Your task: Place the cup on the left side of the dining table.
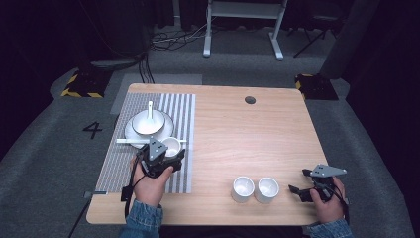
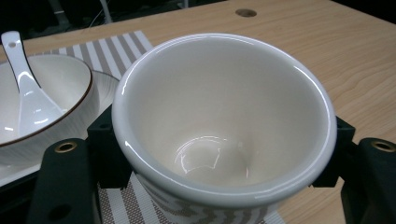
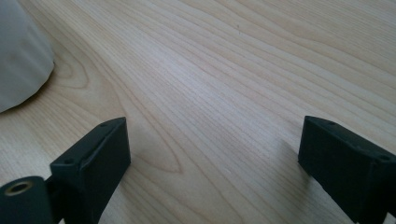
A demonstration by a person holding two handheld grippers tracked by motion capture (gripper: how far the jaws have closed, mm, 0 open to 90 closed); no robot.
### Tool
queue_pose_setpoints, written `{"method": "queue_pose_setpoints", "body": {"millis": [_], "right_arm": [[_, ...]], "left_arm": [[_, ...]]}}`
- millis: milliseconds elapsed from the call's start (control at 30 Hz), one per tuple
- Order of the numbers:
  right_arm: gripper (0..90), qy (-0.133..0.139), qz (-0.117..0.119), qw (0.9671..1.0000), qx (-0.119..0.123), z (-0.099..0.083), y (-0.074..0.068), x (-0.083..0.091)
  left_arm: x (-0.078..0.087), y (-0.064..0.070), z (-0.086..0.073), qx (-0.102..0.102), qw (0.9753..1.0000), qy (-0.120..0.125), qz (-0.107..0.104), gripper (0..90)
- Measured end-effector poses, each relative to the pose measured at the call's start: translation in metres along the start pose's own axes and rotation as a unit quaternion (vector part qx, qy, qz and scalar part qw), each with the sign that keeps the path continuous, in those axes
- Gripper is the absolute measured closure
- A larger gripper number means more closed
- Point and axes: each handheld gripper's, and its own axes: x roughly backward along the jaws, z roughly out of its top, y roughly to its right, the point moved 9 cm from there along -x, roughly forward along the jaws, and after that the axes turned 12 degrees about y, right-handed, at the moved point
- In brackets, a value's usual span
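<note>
Currently the small white glazed ceramic cup (image 2: 224,121) is clamped upright between the left tool's (image 1: 166,157) jaws, over the striped placemat (image 1: 121,163), just right of the brown-rimmed bowl (image 2: 44,107). Right tool (image 1: 304,191) open, empty, on the surface, beside two white cups (image 1: 255,189).

1. The striped placemat (image 1: 181,114) is crowded at its far end: a bowl (image 1: 147,122) on a plate (image 1: 130,133), with a spoon (image 1: 150,110) standing in the bowl.
2. A cup (image 2: 224,121) sits between the left gripper (image 1: 171,151) jaws, just beside the bowl.
3. Two white cups (image 1: 255,189) stand touching near the front edge, between the hands.
4. The wooden table (image 1: 247,139) lies bare through its middle and far right.
5. Bare wood lies between the spread jaws of the right gripper (image 3: 212,163).
</note>
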Motion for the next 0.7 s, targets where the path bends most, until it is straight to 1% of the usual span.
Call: {"method": "queue_pose_setpoints", "body": {"millis": [33,67,100,133,167,233,267,300,333,367,400,467,500,600,700], "right_arm": [[9.3,0.000,0.001,1.0000,0.000,0.000,0.000,0.000],[9.3,0.000,0.001,1.0000,0.000,0.000,0.000,0.000],[9.4,0.000,0.000,1.0000,0.000,0.000,0.000,0.000],[9.3,0.000,0.001,1.0000,0.000,0.000,0.000,0.000],[9.3,0.000,0.000,1.0000,0.000,0.000,0.000,0.000],[9.3,0.000,0.000,1.0000,0.000,0.000,0.000,0.000],[9.4,0.000,0.000,1.0000,0.000,0.000,0.000,0.000],[9.4,0.000,0.000,1.0000,0.000,0.000,0.000,0.000],[9.3,0.000,0.000,1.0000,0.000,0.000,0.000,0.000],[9.3,0.000,0.000,1.0000,0.000,0.000,0.000,0.000],[9.3,0.000,0.000,1.0000,0.000,0.000,0.000,0.000],[9.3,0.000,0.000,1.0000,0.000,0.000,0.000,0.000],[9.3,0.000,0.000,1.0000,0.000,0.000,0.000,0.000],[9.3,0.000,0.000,1.0000,0.000,0.000,0.000,0.000],[9.3,0.000,0.000,1.0000,0.000,0.000,0.000,0.000]], "left_arm": [[-0.004,-0.005,-0.006,0.004,1.0000,-0.007,0.002,26.7],[-0.004,-0.005,-0.006,0.004,1.0000,-0.007,0.002,26.6],[-0.005,-0.008,-0.010,0.007,0.9999,-0.013,0.006,26.6],[-0.008,-0.012,-0.016,0.005,0.9996,-0.024,0.011,26.6],[-0.009,-0.014,-0.019,0.006,0.9995,-0.030,0.013,26.6],[-0.010,-0.015,-0.021,0.007,0.9994,-0.032,0.013,26.7],[-0.012,-0.016,-0.024,0.010,0.9991,-0.038,0.012,26.6],[-0.014,-0.018,-0.026,0.009,0.9990,-0.041,0.014,26.6],[-0.018,-0.021,-0.030,0.004,0.9987,-0.049,0.014,26.6],[-0.020,-0.022,-0.032,0.008,0.9984,-0.054,0.013,26.6],[-0.020,-0.022,-0.032,0.008,0.9984,-0.054,0.013,26.6],[-0.023,-0.025,-0.038,0.017,0.9980,-0.060,0.011,26.6],[-0.026,-0.029,-0.042,0.020,0.9976,-0.064,0.016,26.6],[-0.027,-0.032,-0.044,0.016,0.9976,-0.063,0.022,26.6],[-0.029,-0.034,-0.046,0.015,0.9980,-0.058,0.020,26.6]]}}
